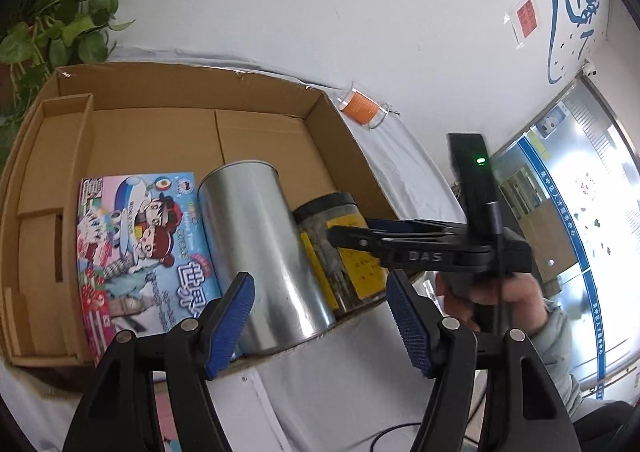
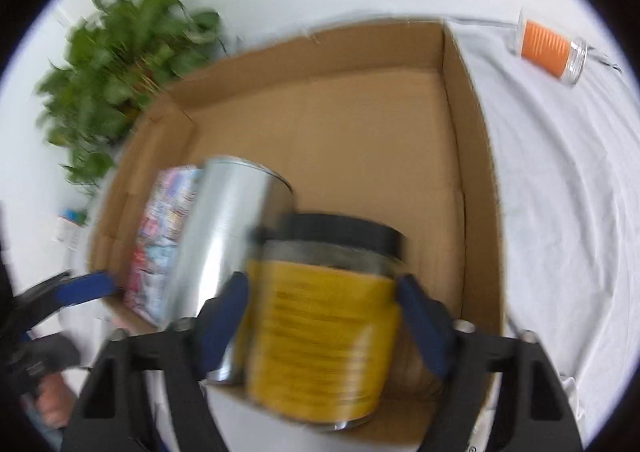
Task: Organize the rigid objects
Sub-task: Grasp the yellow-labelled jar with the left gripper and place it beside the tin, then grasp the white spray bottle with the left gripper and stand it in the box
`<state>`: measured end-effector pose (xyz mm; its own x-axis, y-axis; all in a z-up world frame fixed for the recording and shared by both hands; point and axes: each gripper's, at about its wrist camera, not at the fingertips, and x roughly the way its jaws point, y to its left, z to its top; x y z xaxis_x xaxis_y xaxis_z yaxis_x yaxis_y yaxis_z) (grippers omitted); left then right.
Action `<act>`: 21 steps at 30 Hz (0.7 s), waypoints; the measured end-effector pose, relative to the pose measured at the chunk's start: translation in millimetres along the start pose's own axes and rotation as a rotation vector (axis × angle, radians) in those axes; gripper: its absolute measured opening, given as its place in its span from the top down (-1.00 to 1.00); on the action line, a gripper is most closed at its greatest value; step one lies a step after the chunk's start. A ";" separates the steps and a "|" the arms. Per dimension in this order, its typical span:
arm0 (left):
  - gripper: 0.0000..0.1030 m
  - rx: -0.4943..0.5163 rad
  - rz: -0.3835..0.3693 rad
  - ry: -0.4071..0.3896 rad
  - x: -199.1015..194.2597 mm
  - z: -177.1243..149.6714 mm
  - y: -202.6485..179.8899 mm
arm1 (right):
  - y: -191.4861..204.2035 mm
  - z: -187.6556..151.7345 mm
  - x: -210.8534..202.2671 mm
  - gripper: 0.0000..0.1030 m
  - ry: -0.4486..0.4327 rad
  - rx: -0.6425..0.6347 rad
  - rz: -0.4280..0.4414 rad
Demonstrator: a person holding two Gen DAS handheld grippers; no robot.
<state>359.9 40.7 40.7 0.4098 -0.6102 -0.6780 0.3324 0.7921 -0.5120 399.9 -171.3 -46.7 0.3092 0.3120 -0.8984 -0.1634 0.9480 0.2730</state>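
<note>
Cardboard box (image 2: 472, 156): yellow-label jar (image 2: 324, 336) between right tongs (image 2: 326, 326), inside.

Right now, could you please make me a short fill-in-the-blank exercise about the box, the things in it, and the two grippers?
1. The right gripper holds a jar with a ____ label.
2. The silver can lies between the colourful box and the ____.
3. The left gripper is ____ and holds nothing.
4. The orange spool lies ____ the cardboard box.

Missing words: yellow; jar; open; outside
</note>
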 end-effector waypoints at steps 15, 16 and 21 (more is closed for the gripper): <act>-0.83 0.087 0.105 -0.169 -23.3 -91.6 -45.8 | -57.1 -155.2 -112.5 -0.53 -0.294 0.126 -0.169; -0.83 0.113 0.119 -0.163 -18.4 -96.6 -51.3 | -69.7 -168.9 -106.5 -0.53 -0.257 0.158 -0.222; -0.81 0.222 0.132 -0.096 0.5 -111.1 -78.2 | -90.8 -194.4 -74.3 -0.06 -0.176 0.220 -0.256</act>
<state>239.8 -19.8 21.8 0.5376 -0.5086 -0.6725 0.4444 0.8487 -0.2867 209.7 -292.6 -71.7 0.4732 0.0508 -0.8795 0.1395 0.9814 0.1317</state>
